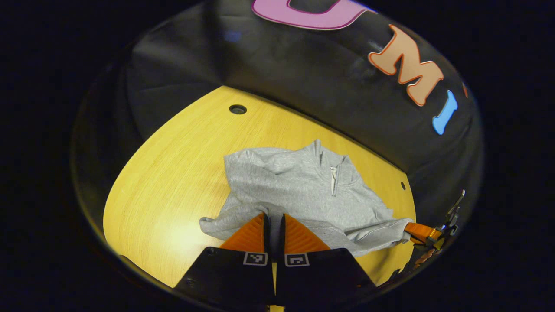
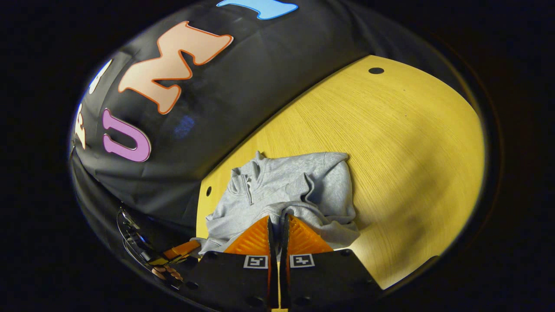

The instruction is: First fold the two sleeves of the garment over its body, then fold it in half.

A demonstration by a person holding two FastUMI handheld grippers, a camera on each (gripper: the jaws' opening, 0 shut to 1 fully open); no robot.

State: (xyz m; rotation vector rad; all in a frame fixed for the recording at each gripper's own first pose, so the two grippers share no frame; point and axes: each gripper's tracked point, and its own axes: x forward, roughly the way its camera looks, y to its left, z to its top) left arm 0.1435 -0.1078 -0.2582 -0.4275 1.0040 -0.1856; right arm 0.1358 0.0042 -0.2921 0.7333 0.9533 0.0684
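Note:
A grey zip-neck sweatshirt point(image 1: 295, 186) lies bunched on the yellow table point(image 1: 173, 173), collar and zip point(image 1: 334, 175) facing the booth wall. My left gripper point(image 1: 273, 216) is shut on grey cloth at the garment's near edge, the fabric pinched between its fingers. At the far right, my right gripper point(image 1: 409, 229) grips the garment's other near corner. In the right gripper view the sweatshirt point(image 2: 299, 182) is rumpled with folds, and my right gripper point(image 2: 277, 219) is shut on its near hem. The left gripper point(image 2: 190, 248) shows at lower left, held by a hand point(image 2: 167, 272).
The table point(image 2: 412, 143) has wide bare wood on both sides of the garment. A round cable hole point(image 1: 237, 109) sits near the back edge, and a small hole point(image 1: 403, 185) lies beside the garment. The black booth wall point(image 1: 303, 73) rises just behind the table.

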